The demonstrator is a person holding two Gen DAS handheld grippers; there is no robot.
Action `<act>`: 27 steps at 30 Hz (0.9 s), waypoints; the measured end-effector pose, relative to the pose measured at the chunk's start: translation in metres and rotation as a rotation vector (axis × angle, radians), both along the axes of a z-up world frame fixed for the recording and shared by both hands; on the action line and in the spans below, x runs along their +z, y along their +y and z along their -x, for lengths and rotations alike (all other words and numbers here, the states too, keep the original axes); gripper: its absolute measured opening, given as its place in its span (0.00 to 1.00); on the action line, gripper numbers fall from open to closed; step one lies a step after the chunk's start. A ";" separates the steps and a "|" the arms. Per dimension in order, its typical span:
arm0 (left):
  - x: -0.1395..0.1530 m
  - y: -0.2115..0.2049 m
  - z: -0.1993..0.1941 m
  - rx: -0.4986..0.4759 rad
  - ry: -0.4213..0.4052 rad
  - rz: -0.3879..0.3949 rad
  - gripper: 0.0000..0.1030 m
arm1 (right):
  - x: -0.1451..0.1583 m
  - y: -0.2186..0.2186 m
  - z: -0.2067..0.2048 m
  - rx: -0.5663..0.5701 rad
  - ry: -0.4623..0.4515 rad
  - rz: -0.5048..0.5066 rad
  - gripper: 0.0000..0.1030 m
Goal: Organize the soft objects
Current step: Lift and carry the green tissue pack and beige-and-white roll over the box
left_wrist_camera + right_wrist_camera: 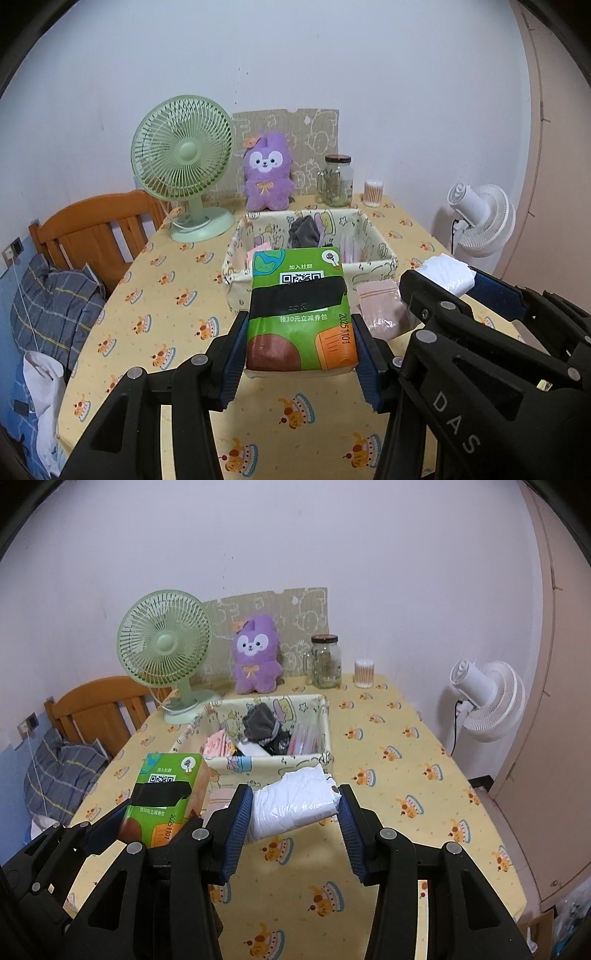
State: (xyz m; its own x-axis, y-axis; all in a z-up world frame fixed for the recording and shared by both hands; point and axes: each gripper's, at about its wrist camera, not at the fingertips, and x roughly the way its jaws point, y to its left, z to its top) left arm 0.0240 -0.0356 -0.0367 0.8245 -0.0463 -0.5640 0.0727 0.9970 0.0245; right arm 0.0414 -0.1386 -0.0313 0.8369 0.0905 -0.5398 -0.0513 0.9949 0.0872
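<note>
Soft even indoor light, faint shadows, sharp focus, strong fisheye bending, dark vignetted corners

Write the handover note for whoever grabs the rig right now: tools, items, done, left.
Left tool: shut on the green tissue pack, held above the table, just short of the fabric basket.
Right tool: shut on the white plastic-wrapped pack, also lifted, near the basket's front edge.
Done: basket already holds a grey cloth, pink items and other small soft things.
Left: drop both packs into the basket; a pink pouch lies on the tablecloth in front of the basket. The purple plush sits behind it; whether it belongs inside is unclear.
</note>
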 end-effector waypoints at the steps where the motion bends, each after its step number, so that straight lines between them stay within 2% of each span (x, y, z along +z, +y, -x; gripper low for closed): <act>1: 0.003 0.000 0.001 0.000 -0.006 -0.002 0.53 | 0.002 -0.001 0.001 0.000 -0.004 -0.001 0.49; 15: 0.019 0.002 -0.005 0.004 -0.044 0.010 0.53 | 0.021 0.000 -0.003 0.011 -0.046 0.004 0.49; 27: 0.025 0.003 -0.027 -0.005 -0.053 0.016 0.53 | 0.029 0.003 -0.023 0.003 -0.056 0.011 0.49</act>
